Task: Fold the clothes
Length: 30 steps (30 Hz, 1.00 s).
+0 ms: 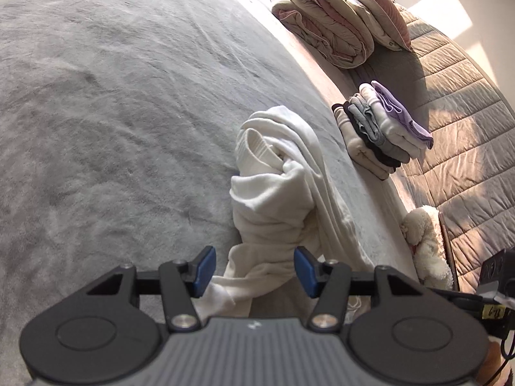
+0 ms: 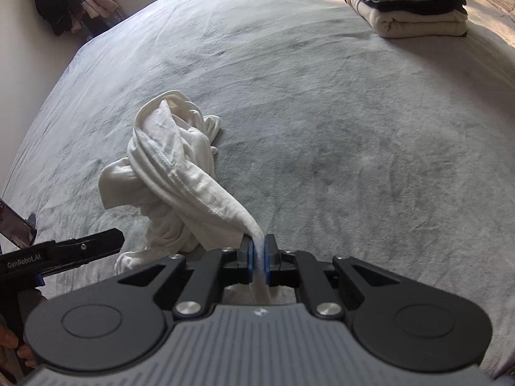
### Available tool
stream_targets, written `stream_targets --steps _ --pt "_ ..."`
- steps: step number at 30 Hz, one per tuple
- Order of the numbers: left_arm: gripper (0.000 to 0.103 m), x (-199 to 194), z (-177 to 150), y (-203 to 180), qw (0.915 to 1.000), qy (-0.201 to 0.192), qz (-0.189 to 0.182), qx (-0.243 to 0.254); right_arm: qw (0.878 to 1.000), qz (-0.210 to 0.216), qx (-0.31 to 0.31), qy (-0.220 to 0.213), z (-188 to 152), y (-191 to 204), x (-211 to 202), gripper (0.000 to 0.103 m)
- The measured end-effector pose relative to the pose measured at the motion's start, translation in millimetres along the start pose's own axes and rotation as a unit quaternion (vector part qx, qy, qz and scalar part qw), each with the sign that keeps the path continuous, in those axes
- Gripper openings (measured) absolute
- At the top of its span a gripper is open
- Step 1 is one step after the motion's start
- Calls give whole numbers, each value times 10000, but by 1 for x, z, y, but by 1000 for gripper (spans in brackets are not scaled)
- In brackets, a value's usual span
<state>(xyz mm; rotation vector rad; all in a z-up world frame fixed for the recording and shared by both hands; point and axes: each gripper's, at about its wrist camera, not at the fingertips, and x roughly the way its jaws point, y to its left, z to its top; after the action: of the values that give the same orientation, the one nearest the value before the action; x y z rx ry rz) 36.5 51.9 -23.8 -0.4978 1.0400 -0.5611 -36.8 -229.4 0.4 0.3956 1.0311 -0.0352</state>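
A crumpled white garment [image 1: 276, 193] lies twisted on the grey bed cover [image 1: 112, 112]. My left gripper [image 1: 254, 271] stands open over its near end, with cloth lying between the blue pads but not pressed by them. In the right wrist view the same white garment [image 2: 173, 173] stretches from its heap to my right gripper [image 2: 259, 257], which is shut on a hem of it. The left gripper [image 2: 80, 249] shows at the left edge of that view, beside the heap.
A stack of folded clothes [image 1: 383, 132] [image 2: 412, 3] sits at the bed's far side. Rolled quilts and a pillow [image 1: 338, 19] lie on a quilted cover [image 1: 466, 128]. A fluffy white item [image 1: 425, 244] lies by the edge. Dark clothes [image 2: 61, 0] hang near the wall.
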Motion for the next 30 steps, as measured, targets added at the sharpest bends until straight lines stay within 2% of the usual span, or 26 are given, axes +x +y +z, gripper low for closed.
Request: stream_targets --steps 5,8,12,16,20,22,24,27,29,30 --pt "55 -3 16 -5 9995 -216 -207 -106 9990 -414 136 27 1 -32 -5 7" --pt "56 -3 26 -6 9990 -342 -210 -190 9976 -661 177 77 3 -47 -8 7" --pt "56 11 39 2 9980 -362 -110 -509 9946 -998 264 136 7 -70 -10 7" --pt "56 25 44 16 9950 -379 -86 -923 9881 -1519 147 170 10 -82 -10 7" --pt "56 35 47 23 9896 -372 -387 -1336 9803 -1956 68 262 16 -94 -6 7" --pt "56 38 48 24 9863 -386 -541 -1511 9805 -1942 108 295 20 -97 -8 9" --pt "55 40 47 22 9854 -357 -578 -1564 9823 -1838 115 352 24 -96 -11 12" --pt "52 40 41 15 9890 -252 -479 -1376 9864 -1619 -51 294 32 -82 -19 22" --pt "41 38 35 10 9922 -235 -431 -1147 9891 -1455 -159 170 39 -71 -21 50" --pt "38 37 32 8 9935 -228 -409 -1034 9910 -1325 -191 97 43 -65 -22 51"
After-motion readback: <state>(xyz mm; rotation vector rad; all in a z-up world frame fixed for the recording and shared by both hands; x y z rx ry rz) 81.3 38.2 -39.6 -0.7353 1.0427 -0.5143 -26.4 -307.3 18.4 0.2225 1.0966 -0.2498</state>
